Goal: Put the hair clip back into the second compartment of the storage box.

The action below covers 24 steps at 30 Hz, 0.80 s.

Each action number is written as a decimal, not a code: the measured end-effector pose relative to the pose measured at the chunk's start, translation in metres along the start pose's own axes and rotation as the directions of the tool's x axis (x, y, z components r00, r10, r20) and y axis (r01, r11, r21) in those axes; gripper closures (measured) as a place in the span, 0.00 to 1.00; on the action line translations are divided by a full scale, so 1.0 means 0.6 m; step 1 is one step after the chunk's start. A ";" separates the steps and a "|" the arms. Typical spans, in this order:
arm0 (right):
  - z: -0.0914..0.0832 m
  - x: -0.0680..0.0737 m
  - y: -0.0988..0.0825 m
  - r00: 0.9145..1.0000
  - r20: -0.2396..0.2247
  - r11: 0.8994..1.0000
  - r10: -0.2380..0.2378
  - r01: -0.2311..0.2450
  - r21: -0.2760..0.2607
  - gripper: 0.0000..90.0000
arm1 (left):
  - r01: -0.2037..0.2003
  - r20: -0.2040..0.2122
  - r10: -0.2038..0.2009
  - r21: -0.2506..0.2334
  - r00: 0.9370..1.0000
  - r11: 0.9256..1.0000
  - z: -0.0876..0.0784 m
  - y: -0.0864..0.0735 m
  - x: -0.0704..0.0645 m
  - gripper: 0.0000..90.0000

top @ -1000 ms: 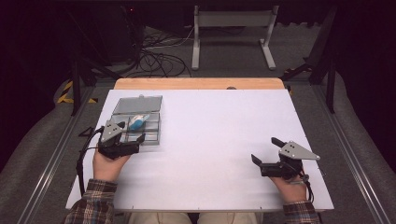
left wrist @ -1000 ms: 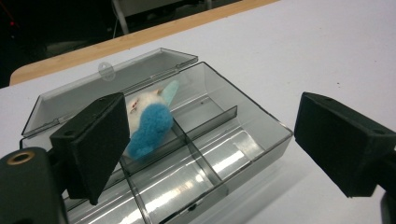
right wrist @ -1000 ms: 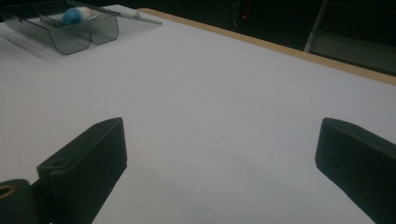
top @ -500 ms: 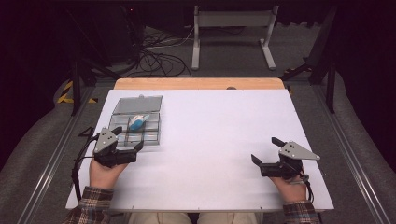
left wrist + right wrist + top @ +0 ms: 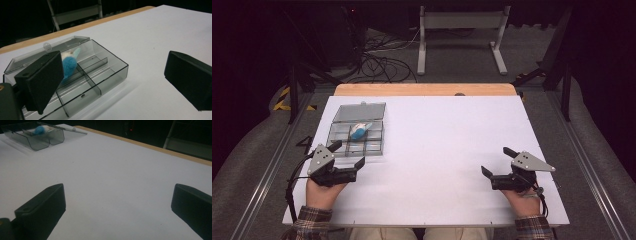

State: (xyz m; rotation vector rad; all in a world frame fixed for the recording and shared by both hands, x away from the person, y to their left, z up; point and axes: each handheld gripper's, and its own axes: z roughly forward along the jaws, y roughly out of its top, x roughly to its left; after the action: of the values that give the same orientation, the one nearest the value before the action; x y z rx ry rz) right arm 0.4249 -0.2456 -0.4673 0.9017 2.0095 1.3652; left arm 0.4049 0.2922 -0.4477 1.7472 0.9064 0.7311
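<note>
Toy (image 5: 360, 130) lying in box (image 5: 343, 148), both grippers (image 5: 346, 156) (image 5: 495, 161) gaping empty, left just beside box; next probably swinging lid (image 5: 360, 112) shut.

Place: a lab or a recording room, not a home.
Table: a white table top (image 5: 447, 150) with a wooden edge (image 5: 424, 89) at the far side, almost bare.
Floor: grey carpet (image 5: 257, 150), with a heap of black cables (image 5: 382, 62) behind the table.
Stand: a grey metal stand (image 5: 459, 22) on the floor behind the table.
Marks: yellow and black tape (image 5: 287, 100) on the floor at the left.
Light: the table is lit and the room around it is dark.
</note>
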 end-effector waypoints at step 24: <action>-0.002 -0.001 -0.001 1.000 -0.004 1.000 0.008 -0.008 -0.018 0.00 | 0.023 0.024 -0.022 -0.051 0.999 0.998 -0.019 -0.018 0.009 0.04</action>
State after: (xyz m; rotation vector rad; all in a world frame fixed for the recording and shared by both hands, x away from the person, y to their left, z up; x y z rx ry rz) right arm 0.4241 -0.2468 -0.4673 0.9011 1.9951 1.3883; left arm 0.3963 0.3047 -0.4536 1.6944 0.8826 0.7121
